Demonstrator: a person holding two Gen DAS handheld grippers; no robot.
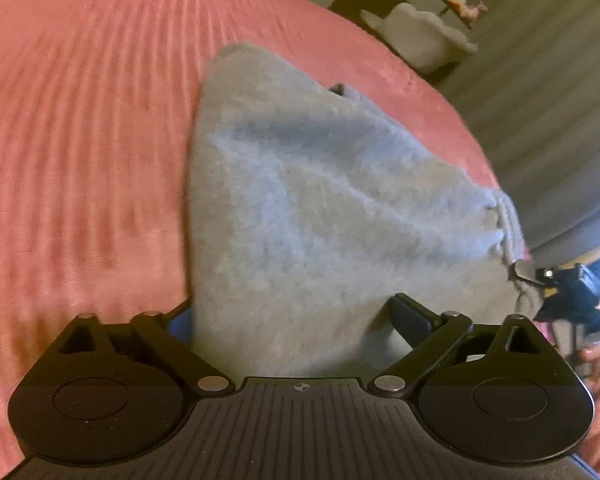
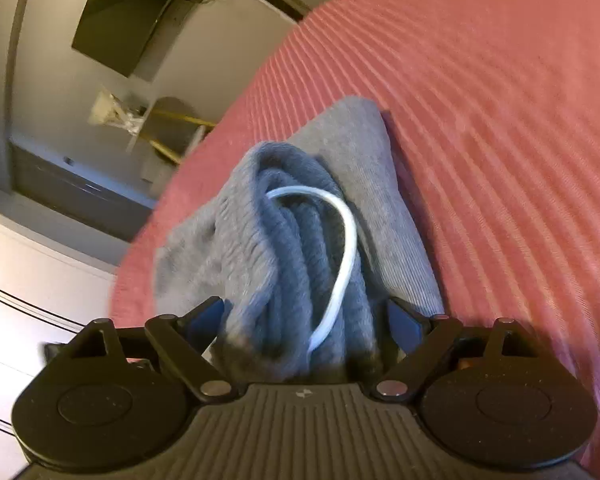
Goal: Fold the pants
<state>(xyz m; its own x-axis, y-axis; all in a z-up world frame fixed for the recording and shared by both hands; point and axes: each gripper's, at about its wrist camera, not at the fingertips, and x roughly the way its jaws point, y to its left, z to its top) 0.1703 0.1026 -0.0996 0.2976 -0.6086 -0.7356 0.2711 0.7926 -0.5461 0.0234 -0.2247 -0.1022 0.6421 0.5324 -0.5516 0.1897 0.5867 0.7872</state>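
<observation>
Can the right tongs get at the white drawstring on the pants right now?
Probably yes: the right tongs stand open around the bunched waistband, and the white drawstring lies on top, uncovered.

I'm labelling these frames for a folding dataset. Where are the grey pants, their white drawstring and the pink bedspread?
grey pants (image 1: 300,200): left wrist view, middle of the flat fabric.
white drawstring (image 2: 350,236): right wrist view, outer bend of the loop.
pink bedspread (image 1: 80,140): left wrist view, bare ribbed area beside the pants.

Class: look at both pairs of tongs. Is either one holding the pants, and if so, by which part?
Neither grips. Both tongs stand open, with the pants between the fingers: the waistband at the right, plain cloth at the left.
</observation>
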